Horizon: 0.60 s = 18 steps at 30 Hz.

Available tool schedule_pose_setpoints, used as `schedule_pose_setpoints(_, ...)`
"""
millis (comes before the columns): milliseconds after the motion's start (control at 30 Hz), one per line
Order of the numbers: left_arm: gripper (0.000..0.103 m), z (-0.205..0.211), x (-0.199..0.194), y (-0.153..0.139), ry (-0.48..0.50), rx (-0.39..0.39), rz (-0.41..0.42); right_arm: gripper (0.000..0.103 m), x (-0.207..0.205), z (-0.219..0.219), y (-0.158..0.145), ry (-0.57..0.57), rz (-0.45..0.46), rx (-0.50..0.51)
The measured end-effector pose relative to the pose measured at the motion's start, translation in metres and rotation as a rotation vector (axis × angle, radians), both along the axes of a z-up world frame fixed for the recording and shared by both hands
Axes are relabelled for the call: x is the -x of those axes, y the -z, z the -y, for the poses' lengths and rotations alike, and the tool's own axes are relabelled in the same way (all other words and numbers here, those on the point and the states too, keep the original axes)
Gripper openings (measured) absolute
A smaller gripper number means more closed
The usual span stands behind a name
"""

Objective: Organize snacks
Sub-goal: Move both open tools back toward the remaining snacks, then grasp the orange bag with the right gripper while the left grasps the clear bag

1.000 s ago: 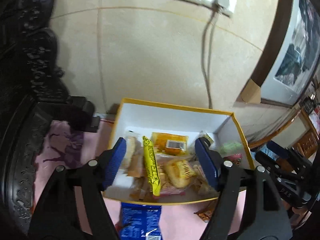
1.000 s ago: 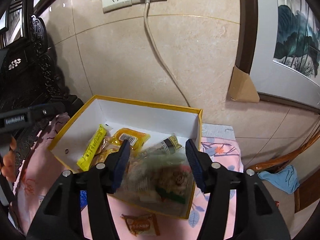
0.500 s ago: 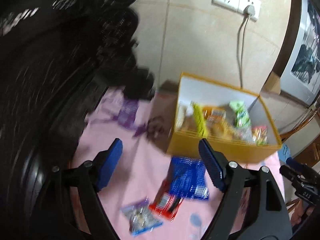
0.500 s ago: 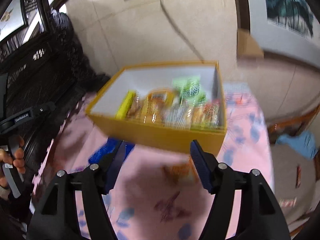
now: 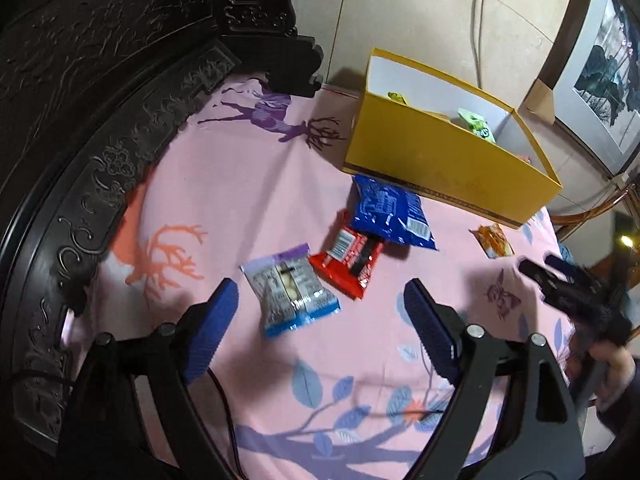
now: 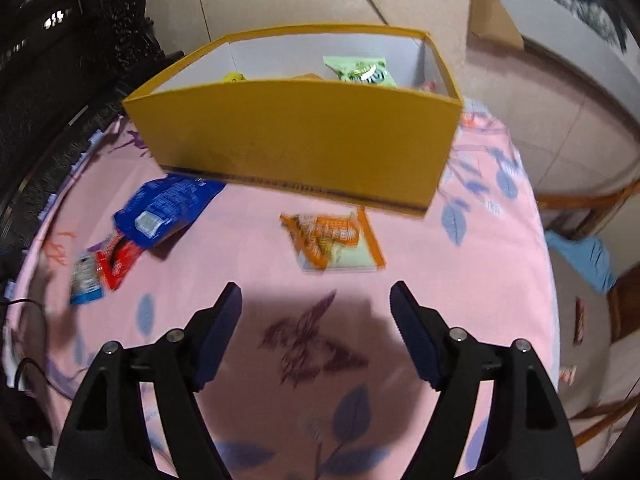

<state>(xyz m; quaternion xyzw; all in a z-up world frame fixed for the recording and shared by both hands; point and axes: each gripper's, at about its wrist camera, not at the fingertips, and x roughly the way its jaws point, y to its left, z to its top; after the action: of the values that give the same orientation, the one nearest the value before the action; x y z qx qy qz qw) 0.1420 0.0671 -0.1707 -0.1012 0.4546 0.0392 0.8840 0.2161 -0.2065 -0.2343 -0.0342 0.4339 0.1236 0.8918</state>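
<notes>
A yellow box (image 5: 448, 160) (image 6: 296, 136) with several snacks inside stands at the back of the pink cloth. In front of it lie a blue bag (image 5: 390, 212) (image 6: 168, 208), a red packet (image 5: 348, 258) (image 6: 118, 260), a clear blue-edged packet (image 5: 290, 294) (image 6: 86, 278) and an orange packet (image 5: 494, 240) (image 6: 334, 240). My left gripper (image 5: 320, 300) hangs just before the clear packet, jaws opening, nothing between them. My right gripper (image 6: 316, 300) hovers short of the orange packet, jaws opening and empty; it also shows at the right in the left wrist view (image 5: 560, 276).
Dark carved wooden furniture (image 5: 100, 80) curves round the left side. A tiled wall with a socket and cable (image 5: 476, 20) rises behind the box. A framed picture (image 5: 604, 64) hangs at the right. A wooden chair with blue cloth (image 6: 580, 252) stands beyond the table's right edge.
Both grippers have pulled back from above the box and come down over the cloth; both jaws have widened. The snacks they held over the box now lie inside it.
</notes>
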Motion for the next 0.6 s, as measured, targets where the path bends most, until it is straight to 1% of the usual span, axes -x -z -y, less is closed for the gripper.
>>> schedule_pose_setpoints(67, 0.088, 0.000, 0.004, -0.002, 0.000, 0.001, 0.004, 0.096, -0.015, -0.005, 0.005, -0.003, 0.031, 0.024)
schedule_pose_setpoints(167, 0.088, -0.003, 0.008, -0.002, -0.009, 0.008, 0.001, 0.096, -0.036, -0.013, 0.014, -0.016, 0.024, 0.046)
schedule_pose_setpoints(267, 0.088, -0.007, 0.011, 0.000, -0.022, 0.014, -0.015, 0.096, -0.055, -0.021, 0.031, -0.032, -0.001, 0.101)
schedule_pose_setpoints(300, 0.088, -0.009, 0.011, 0.001, -0.026, 0.012, -0.020, 0.096, -0.061, -0.023, 0.039, -0.037, -0.021, 0.123)
schedule_pose_setpoints(367, 0.088, -0.012, 0.014, 0.003, -0.037, 0.001, -0.028, 0.095, -0.066, -0.023, 0.051, -0.039, -0.058, 0.129)
schedule_pose_setpoints(400, 0.088, -0.014, 0.015, 0.003, -0.045, -0.010, -0.032, 0.089, -0.066, -0.018, 0.053, -0.029, -0.051, 0.076)
schedule_pose_setpoints(433, 0.088, -0.017, 0.016, 0.005, -0.051, -0.015, -0.036, 0.085, -0.065, -0.013, 0.053, -0.004, -0.045, 0.044)
schedule_pose_setpoints(467, 0.088, -0.020, 0.016, 0.007, -0.060, -0.019, -0.043, 0.072, -0.064, -0.012, 0.050, -0.008, -0.036, 0.047)
schedule_pose_setpoints(500, 0.088, -0.023, 0.016, 0.009, -0.069, -0.019, -0.051, 0.065, -0.063, -0.013, 0.049, -0.022, -0.037, 0.063)
schedule_pose_setpoints(533, 0.088, -0.025, 0.016, 0.012, -0.075, -0.016, -0.058, 0.062, -0.060, -0.016, 0.045, -0.047, -0.025, 0.084)
schedule_pose_setpoints(567, 0.088, -0.027, 0.015, 0.016, -0.081, -0.011, -0.070, 0.050, -0.057, -0.021, 0.043, -0.079, -0.028, 0.114)
schedule_pose_setpoints(600, 0.088, -0.028, 0.013, 0.021, -0.084, -0.010, -0.083, 0.047, -0.053, -0.024, 0.041, -0.100, -0.032, 0.126)
